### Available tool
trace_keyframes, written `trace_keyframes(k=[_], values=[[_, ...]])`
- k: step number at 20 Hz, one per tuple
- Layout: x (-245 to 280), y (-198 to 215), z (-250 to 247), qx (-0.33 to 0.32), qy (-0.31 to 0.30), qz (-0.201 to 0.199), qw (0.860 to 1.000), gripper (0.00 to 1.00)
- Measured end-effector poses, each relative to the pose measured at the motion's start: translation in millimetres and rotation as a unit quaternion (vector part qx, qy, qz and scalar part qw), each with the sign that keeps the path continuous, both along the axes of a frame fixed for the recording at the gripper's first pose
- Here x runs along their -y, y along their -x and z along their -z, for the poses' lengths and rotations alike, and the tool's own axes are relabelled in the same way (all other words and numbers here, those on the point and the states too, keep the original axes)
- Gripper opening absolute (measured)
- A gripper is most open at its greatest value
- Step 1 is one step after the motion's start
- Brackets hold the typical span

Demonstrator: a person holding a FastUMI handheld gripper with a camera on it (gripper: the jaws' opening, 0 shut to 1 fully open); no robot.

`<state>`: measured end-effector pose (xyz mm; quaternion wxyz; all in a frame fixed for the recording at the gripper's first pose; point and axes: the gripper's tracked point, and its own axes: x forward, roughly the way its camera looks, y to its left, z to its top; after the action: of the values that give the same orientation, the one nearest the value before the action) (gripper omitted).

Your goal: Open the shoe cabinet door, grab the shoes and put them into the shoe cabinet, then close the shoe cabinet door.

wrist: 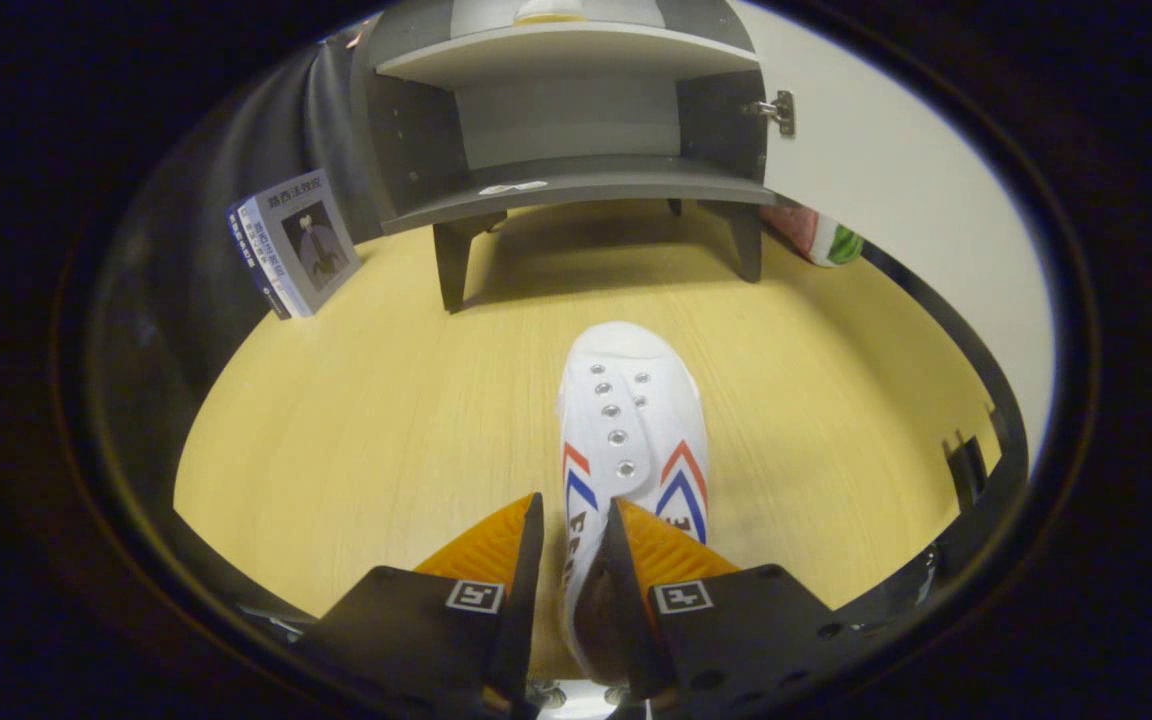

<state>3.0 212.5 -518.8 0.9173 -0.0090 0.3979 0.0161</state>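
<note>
The shoe [633, 430] is a white canvas sneaker with metal eyelets and no laces, marked on each side with red and blue chevron stripes; dark lettering below the stripes is too cut off to read. Its toe points toward the shoe cabinet [576, 120], and its heel end sits at the gripper [573, 525].

The gripper's fingers are narrowed around the shoe's left side wall: the left finger lies outside it, the right finger reaches into the shoe's opening. Whether both press firmly cannot be told. Each finger base carries a square black-and-white marker.

The cabinet stands at the far edge of the wooden bench [356, 420], grey, on short legs, its pale door [896, 190] swung open to the right. A book [296, 245] with printed characters leans left of it. A red and green object [821, 238] sits behind the door's lower edge.
</note>
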Motion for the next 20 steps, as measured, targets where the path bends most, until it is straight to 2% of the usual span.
trace_keyframes(k=[4,6,10,12,14,15,18,20], values=[[0.3,-8.1,-1.0,0.036,0.009,-0.012,0.999,0.38],[0.7,-11.7,-9.9,0.076,0.015,-0.012,0.997,0.37],[2.3,-18.4,4.2,0.075,0.030,-0.017,0.997,0.33],[-0.6,-20.5,7.4,0.077,0.014,-0.021,0.997,0.25],[-4.6,-17.9,8.7,0.073,0.006,-0.023,0.997,0.13],[-4.8,-18.6,5.9,0.078,0.009,-0.021,0.997,0.13],[-4.9,-17.3,5.9,0.074,-0.003,-0.025,0.997,0.03],[-4.0,-16.3,3.4,0.072,-0.017,-0.025,0.997,0.03]])
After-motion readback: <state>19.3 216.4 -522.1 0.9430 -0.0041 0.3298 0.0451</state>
